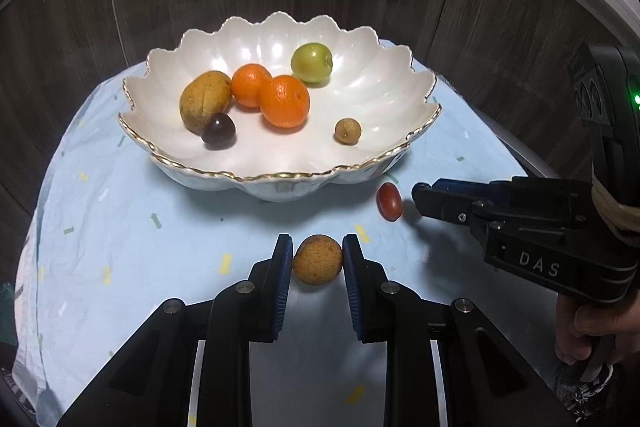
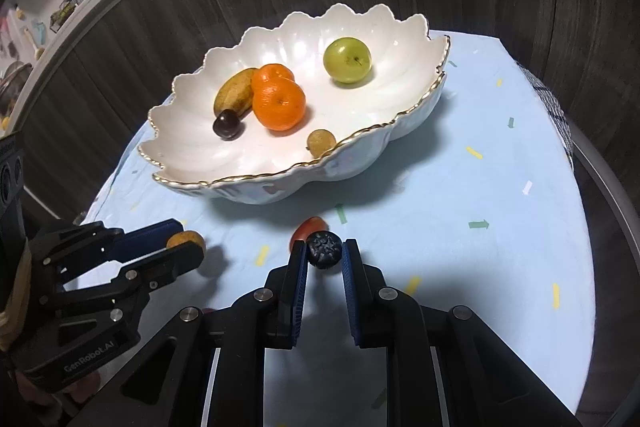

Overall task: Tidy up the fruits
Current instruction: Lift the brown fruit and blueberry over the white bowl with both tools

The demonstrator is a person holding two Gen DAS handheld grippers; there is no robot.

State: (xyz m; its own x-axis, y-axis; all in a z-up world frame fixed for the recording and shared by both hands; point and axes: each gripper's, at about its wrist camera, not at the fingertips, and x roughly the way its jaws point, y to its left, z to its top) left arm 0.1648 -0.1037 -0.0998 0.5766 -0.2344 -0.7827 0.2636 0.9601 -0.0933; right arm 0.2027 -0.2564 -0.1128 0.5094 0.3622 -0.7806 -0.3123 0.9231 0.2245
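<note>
Inside the scalloped white bowl (image 1: 280, 35) six fruits already lie (two mandarins among them), while the left gripper (image 1: 317, 259) pinches a brown longan (image 1: 317, 261), the right gripper (image 2: 324, 254) a blackberry (image 2: 324, 250), and a cherry tomato (image 1: 389, 202) waits on the cloth.

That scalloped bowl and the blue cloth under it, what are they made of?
The bowl looks like glazed ceramic or porcelain: glossy pearly white with bright highlights and a gold-painted rim. The blue cloth seems thin woven fabric, matte, since it wrinkles and creases; its small coloured marks look printed.
</note>
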